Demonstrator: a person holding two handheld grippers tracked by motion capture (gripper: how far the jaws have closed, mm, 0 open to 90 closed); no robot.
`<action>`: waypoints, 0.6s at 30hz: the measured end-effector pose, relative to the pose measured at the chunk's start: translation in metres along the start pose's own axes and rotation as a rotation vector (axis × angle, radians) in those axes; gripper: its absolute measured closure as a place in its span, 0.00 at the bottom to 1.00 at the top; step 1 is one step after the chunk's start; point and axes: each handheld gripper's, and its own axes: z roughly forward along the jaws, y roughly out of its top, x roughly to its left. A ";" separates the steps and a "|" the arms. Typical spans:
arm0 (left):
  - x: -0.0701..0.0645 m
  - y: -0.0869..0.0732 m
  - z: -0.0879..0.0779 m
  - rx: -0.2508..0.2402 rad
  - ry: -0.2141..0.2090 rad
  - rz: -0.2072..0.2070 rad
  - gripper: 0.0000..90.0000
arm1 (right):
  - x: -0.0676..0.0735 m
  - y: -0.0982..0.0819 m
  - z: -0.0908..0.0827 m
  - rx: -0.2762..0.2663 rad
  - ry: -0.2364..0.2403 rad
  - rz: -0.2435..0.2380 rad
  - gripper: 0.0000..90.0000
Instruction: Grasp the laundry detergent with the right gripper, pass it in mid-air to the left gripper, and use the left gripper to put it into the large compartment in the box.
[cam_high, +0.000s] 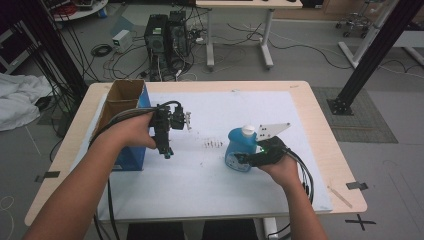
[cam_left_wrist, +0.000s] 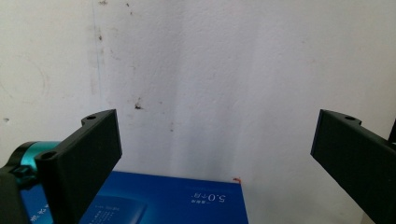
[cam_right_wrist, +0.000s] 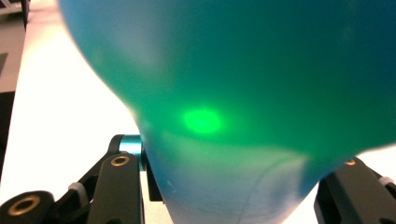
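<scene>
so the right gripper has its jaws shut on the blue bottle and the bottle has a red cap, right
Not quite: the cap is white, as the high view shows. The rest holds: the right gripper has its jaws shut on the blue bottle.

- The left gripper (cam_high: 166, 152) points down, jaws standing wide apart with nothing between them.
- The right gripper (cam_high: 239, 159) lies about level, jaws apparently clamped on the blue bottle (cam_high: 241, 149).
</scene>
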 end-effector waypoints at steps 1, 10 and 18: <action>0.000 0.000 -0.001 -0.001 0.000 0.002 0.02 | 0.001 0.001 0.000 0.005 -0.001 -0.005 0.53; -0.005 0.004 -0.013 -0.030 0.000 0.026 0.02 | 0.005 0.010 -0.008 -0.018 0.019 -0.020 0.53; -0.019 0.016 -0.040 -0.044 0.015 0.087 0.02 | 0.020 0.038 -0.017 -0.014 0.078 -0.077 0.53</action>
